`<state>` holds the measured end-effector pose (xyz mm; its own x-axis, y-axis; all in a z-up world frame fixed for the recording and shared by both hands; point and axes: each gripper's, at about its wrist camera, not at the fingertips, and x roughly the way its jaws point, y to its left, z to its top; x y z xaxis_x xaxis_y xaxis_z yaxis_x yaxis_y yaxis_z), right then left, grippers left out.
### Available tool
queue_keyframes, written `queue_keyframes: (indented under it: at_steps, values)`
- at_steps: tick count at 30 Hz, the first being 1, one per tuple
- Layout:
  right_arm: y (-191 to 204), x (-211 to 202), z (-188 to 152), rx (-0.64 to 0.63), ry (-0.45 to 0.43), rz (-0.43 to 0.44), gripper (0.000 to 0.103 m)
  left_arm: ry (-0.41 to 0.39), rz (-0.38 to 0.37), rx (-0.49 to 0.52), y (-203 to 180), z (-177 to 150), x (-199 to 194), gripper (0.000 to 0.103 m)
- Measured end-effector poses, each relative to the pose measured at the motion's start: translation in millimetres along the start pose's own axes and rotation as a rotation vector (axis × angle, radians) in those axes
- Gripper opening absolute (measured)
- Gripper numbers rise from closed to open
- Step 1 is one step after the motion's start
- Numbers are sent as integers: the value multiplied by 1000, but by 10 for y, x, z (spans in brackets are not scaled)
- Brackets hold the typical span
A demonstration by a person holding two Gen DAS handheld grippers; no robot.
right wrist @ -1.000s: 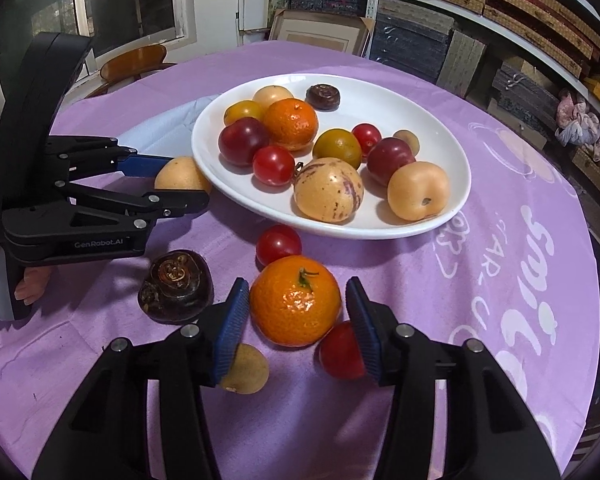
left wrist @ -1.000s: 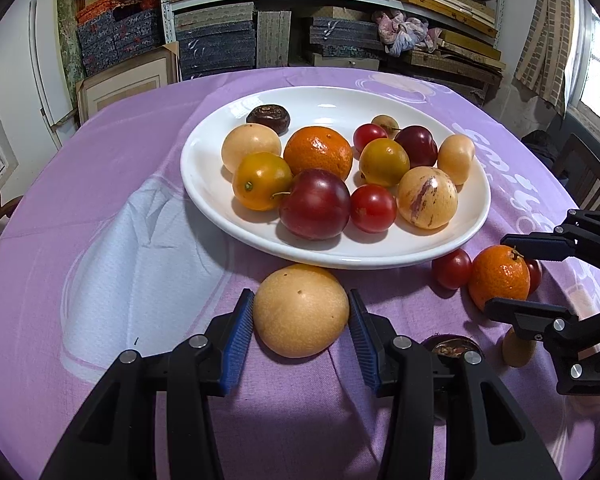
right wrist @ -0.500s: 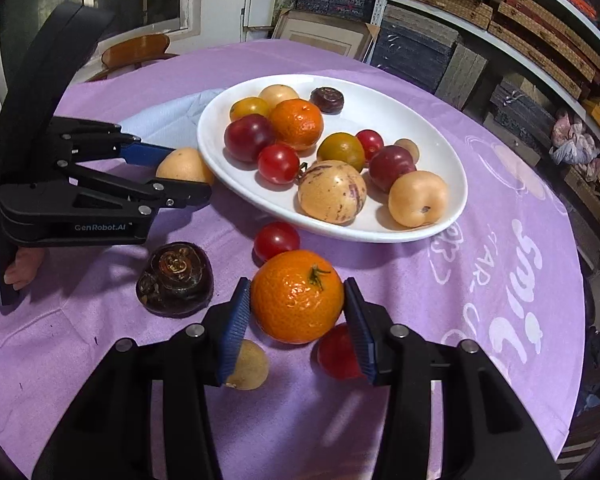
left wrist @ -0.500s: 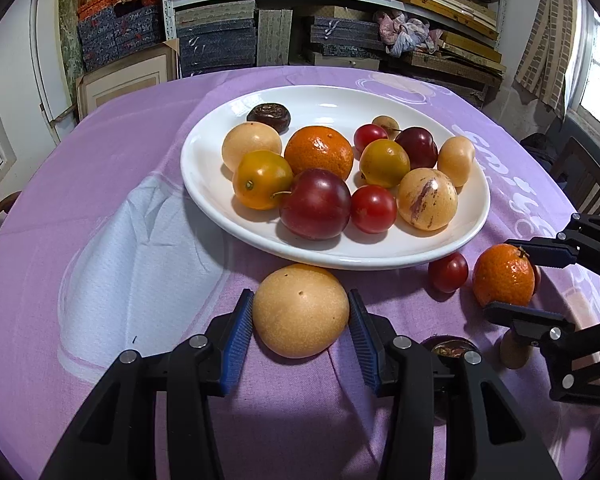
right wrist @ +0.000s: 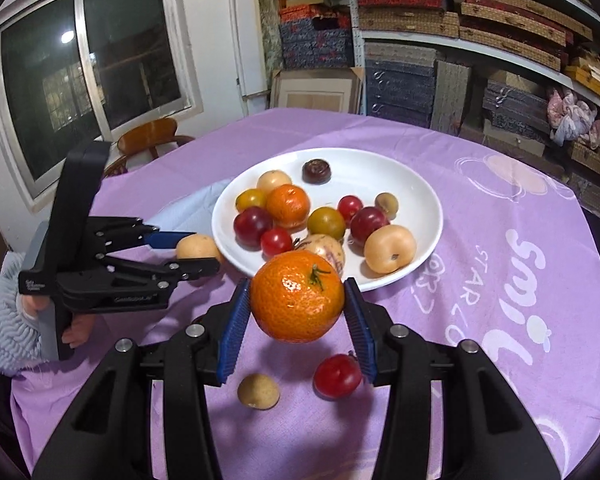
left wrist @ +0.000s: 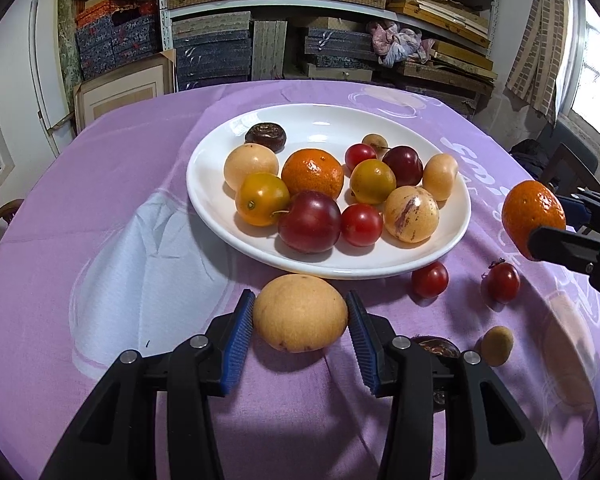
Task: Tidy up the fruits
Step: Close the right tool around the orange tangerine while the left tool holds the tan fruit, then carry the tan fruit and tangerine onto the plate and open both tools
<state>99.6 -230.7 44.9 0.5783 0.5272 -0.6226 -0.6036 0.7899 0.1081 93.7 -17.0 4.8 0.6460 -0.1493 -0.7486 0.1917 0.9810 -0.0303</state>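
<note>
A white plate [left wrist: 216,200] [right wrist: 420,216] holds several fruits on the purple tablecloth. My left gripper [left wrist: 300,320] is shut on a tan round fruit [left wrist: 300,312] that rests on the cloth just in front of the plate; the fruit also shows in the right wrist view [right wrist: 196,247]. My right gripper [right wrist: 296,300] is shut on an orange mandarin [right wrist: 298,296] and holds it in the air above the cloth, right of the plate; the mandarin also shows in the left wrist view [left wrist: 532,216].
Loose on the cloth lie two red cherry tomatoes [left wrist: 430,279] [left wrist: 500,282], a small tan fruit [left wrist: 497,346] [right wrist: 258,391] and a dark brown fruit [left wrist: 436,348] behind my left finger. Shelves of boxes stand behind the table, a wooden chair [right wrist: 148,140] at its side.
My right gripper has lifted the mandarin off the cloth and up toward the plate. My left gripper has stayed around the tan fruit, which has not moved.
</note>
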Motion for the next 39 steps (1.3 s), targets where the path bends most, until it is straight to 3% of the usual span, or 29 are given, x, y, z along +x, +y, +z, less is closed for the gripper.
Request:
queue_keyframes:
  at_steps: [7, 13, 23, 30, 39]
  values:
    - [-106, 16, 32, 68, -7, -47, 46, -82, 8, -1, 25, 47, -256, 47]
    - [-163, 48, 49, 107, -9, -77, 46, -89, 16, -28, 75, 84, -251, 47]
    - [-107, 99, 174, 158, -47, -189, 46, -168, 117, -41, 133, 323, -304, 47]
    - [-95, 264, 468, 197, -58, -228, 46, -174, 133, -53, 203, 584, -184, 47]
    - [-80, 896, 783, 195, 34, -259, 46, -125, 117, -90, 276, 727, 152, 47]
